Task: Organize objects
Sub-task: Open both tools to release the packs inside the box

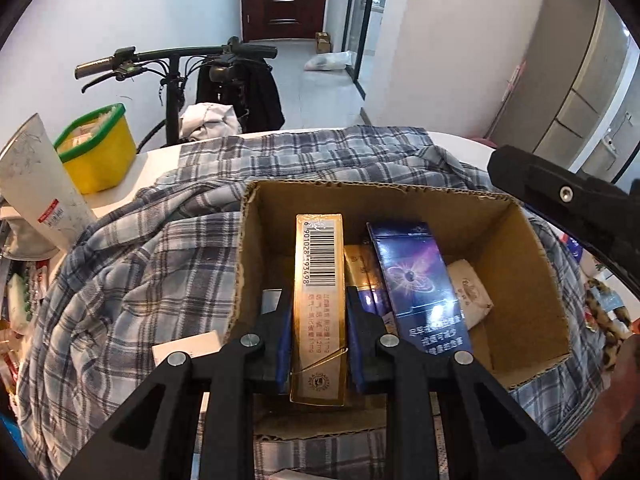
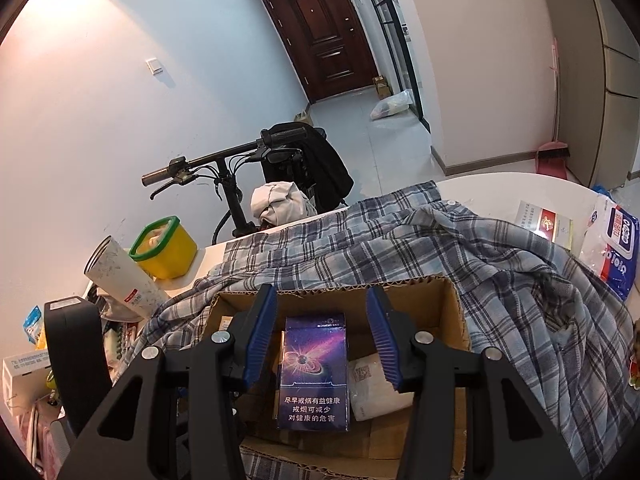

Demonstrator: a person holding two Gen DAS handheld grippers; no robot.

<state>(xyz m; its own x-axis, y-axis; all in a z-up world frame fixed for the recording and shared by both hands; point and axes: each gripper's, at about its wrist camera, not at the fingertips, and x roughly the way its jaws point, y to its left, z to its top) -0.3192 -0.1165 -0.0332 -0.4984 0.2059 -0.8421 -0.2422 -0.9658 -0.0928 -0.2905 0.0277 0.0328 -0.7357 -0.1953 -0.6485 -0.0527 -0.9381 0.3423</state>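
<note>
An open cardboard box (image 1: pixel 516 256) sits on a plaid shirt (image 1: pixel 152 264) on the white table. My left gripper (image 1: pixel 319 312) is shut on a gold cigarette pack (image 1: pixel 320 280) and holds it over the box's left side. Inside the box lie a purple galaxy-print pack (image 1: pixel 416 280), another gold pack (image 1: pixel 360 270) and a white tissue packet (image 1: pixel 468 292). My right gripper (image 2: pixel 322 316) is open and empty above the purple pack (image 2: pixel 314 372), its blue pads either side and not touching. The right gripper's body shows in the left wrist view (image 1: pixel 560 196).
A yellow tub with a green rim (image 1: pixel 98 148) and a white tube (image 1: pixel 40 184) stand at the table's left. A red-and-white carton (image 2: pixel 546 224) and a tissue bag (image 2: pixel 612 240) lie at the right. A bicycle (image 2: pixel 240 168) stands behind the table. Clutter fills the left edge.
</note>
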